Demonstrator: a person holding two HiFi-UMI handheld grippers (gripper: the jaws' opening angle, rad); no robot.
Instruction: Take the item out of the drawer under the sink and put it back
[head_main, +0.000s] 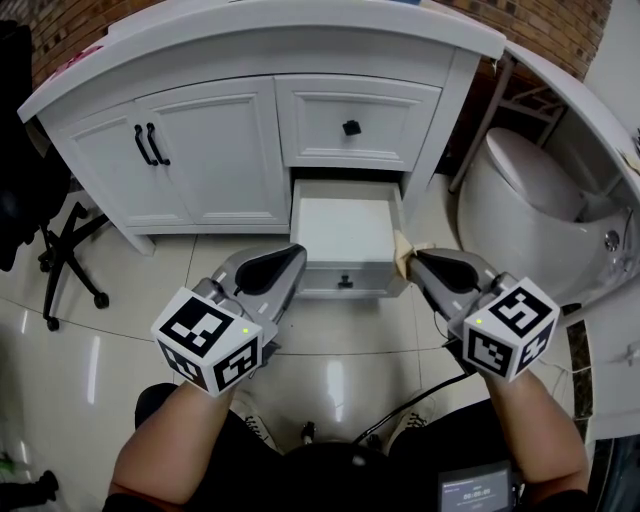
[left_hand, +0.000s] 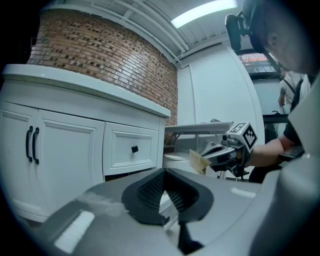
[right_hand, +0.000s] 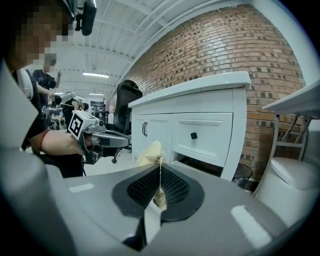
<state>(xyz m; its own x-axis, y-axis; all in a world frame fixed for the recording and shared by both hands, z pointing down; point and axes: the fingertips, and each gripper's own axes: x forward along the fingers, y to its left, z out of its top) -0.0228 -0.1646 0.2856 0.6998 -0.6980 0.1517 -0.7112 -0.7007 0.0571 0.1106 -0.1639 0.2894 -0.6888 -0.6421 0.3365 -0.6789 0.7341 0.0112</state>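
My forearms reach forward on either side of the open drawer (head_main: 345, 228). My right gripper (head_main: 415, 258) clamps the yellowish packet (head_main: 403, 246) at the drawer's front right corner. My left gripper (head_main: 293, 257), jaws together and empty, is at the front left corner.

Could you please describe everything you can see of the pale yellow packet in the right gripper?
The packet is a small, flat, pale yellow sachet, seemingly paper, a little crumpled. It stands on edge, pinched between the jaws of the right gripper, its far end sticking out past their tips. Faint print near its lower end is too small to read. It hangs by the right front corner of the open drawer, apparently touching only the jaws.
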